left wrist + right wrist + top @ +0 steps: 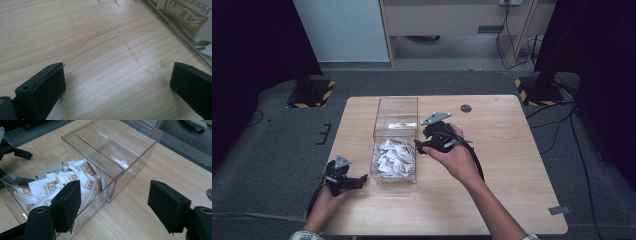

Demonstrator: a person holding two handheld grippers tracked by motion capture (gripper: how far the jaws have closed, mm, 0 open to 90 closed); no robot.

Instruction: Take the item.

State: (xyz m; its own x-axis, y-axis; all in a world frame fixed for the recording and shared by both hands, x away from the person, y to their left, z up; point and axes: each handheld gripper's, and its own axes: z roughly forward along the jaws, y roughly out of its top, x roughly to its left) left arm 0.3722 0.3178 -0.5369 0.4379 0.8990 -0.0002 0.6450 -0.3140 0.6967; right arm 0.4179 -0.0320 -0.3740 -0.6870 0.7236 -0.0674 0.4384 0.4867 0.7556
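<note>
Grey carpet is surrounding the wooden counter (512, 165) where we are working, with dark stands at its far corners. Near the middle of it a clear plastic box (396, 112) is standing, split by a wall into two compartments. In the near compartment white and brown sachets (393, 157) are lying in a loose heap; in the far one we are seeing little beyond reflections. We are holding the right tongs (418, 146) just right of the box, close to its rim, and their jaws are standing well apart with nothing between them. Our left tongs (363, 180) are hovering low over the counter by the box's near left corner, jaws wide apart too, gripping nothing and with bare wood showing between them.
</note>
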